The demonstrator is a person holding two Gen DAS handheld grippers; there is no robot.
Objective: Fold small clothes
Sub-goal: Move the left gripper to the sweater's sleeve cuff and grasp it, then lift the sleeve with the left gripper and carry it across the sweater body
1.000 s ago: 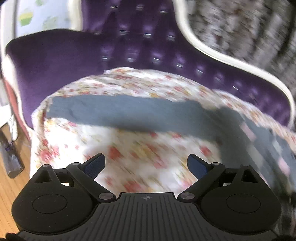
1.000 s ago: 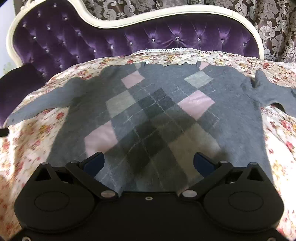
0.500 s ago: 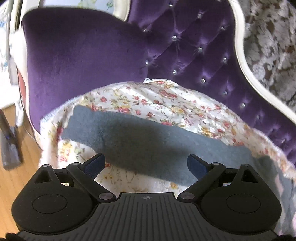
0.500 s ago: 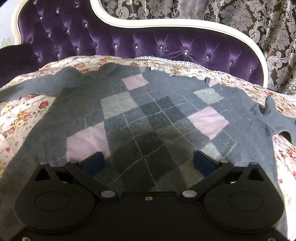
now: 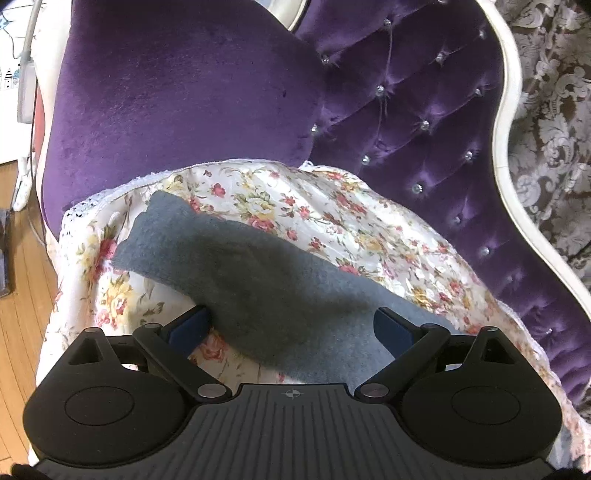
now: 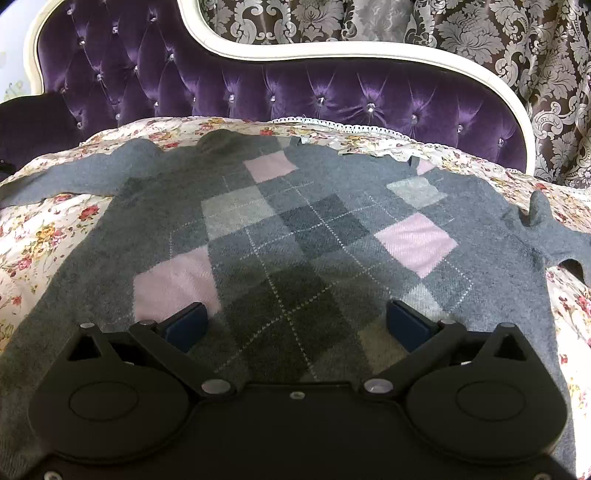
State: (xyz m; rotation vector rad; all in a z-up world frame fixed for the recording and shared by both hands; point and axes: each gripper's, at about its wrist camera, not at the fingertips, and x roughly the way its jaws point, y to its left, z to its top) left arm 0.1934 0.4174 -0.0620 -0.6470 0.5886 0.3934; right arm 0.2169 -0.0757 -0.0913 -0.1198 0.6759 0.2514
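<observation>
A grey argyle sweater point(image 6: 295, 236) with pink and pale diamonds lies spread flat on a floral sheet point(image 6: 40, 236) over a purple sofa. Its left sleeve point(image 5: 229, 266) stretches out toward the sofa arm, the cuff at the far left. My left gripper point(image 5: 291, 328) is open, low over that sleeve, with the sleeve lying between its blue pads. My right gripper point(image 6: 297, 325) is open above the sweater's lower body, holding nothing. The right sleeve point(image 6: 554, 236) lies bunched at the sheet's right edge.
The tufted purple sofa back point(image 6: 332, 99) with white trim runs behind the sheet. The padded sofa arm point(image 5: 177, 96) rises just beyond the left cuff. Wooden floor point(image 5: 18, 332) shows at the left. Patterned curtains point(image 6: 480, 33) hang behind.
My left gripper has swung left and dropped closer to the left sleeve, which now lies between its fingers. My right gripper has moved lower and nearer over the sweater's body. Both stay open.
</observation>
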